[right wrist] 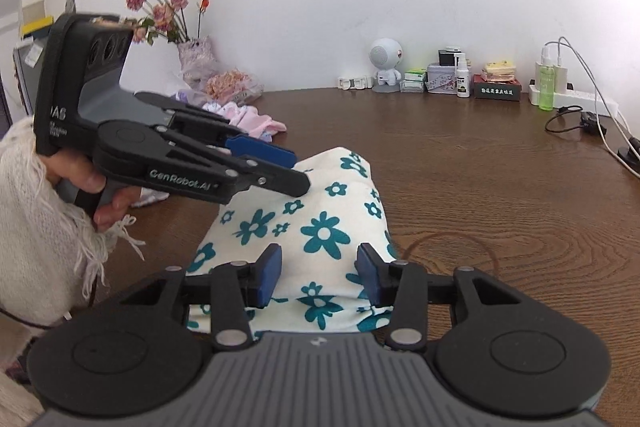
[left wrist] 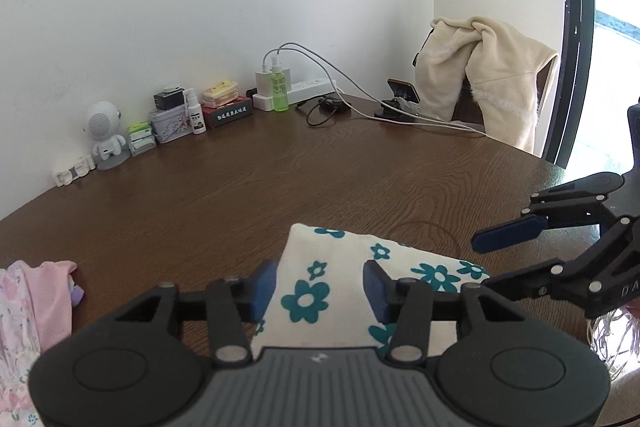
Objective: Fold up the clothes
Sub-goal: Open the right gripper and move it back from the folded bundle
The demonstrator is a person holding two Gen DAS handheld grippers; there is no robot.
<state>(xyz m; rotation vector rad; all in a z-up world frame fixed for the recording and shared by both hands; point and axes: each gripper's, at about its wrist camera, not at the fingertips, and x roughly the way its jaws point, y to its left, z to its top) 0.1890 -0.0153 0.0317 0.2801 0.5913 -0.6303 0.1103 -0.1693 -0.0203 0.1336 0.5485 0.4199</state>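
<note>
Floral piece looks folded, so we're letting go and moving on

The one cream garment with teal flowers (right wrist: 320,223) sits as a compact bundle on the near part of the brown table (left wrist: 280,171), right under both tools. Our left gripper (left wrist: 320,285) and right gripper (right wrist: 318,273) both hang just over it with jaws apart, pads clear of the cloth, gripping nothing. We'd guess this fold is done or nearly so; the next move probably calls for lifting clear and reaching left for the pink clothes pile (left wrist: 28,311), pinching an edge without dragging the bundle. Count: two grippers, one floral bundle, one pink heap (can't tell how many pieces), one cream fleece (left wrist: 480,75) on the chair.
</note>
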